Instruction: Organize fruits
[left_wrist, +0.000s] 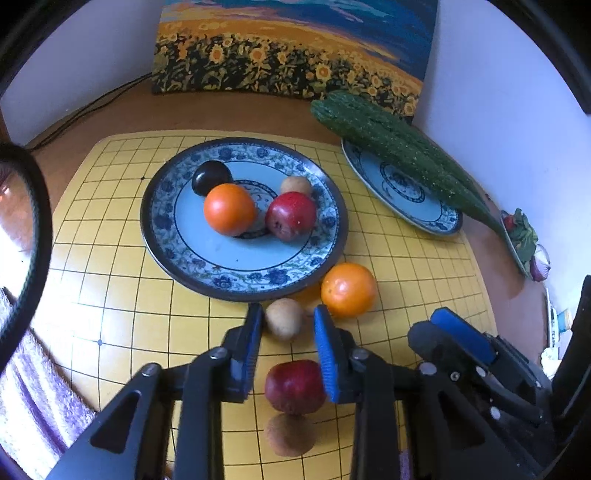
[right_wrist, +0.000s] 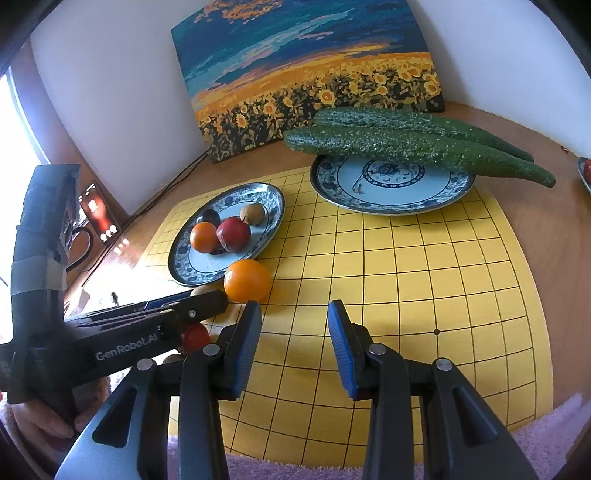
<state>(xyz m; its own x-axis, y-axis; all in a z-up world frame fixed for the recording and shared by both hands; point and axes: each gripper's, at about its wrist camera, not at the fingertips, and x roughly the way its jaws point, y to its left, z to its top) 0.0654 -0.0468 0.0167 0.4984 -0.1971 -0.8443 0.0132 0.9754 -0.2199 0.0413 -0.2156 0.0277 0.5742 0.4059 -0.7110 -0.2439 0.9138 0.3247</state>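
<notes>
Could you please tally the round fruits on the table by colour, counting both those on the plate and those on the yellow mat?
round orange fruits: 2
round red fruits: 2
small brown fruits: 3
dark purple round fruit: 1
Total: 8

A yellow grid mat (right_wrist: 406, 295) is being carried by the table (right_wrist: 535, 229); two plates (right_wrist: 273, 210) (right_wrist: 391, 206), an orange (right_wrist: 247, 280) and a painting (right_wrist: 306, 74) are being borne too.
</notes>
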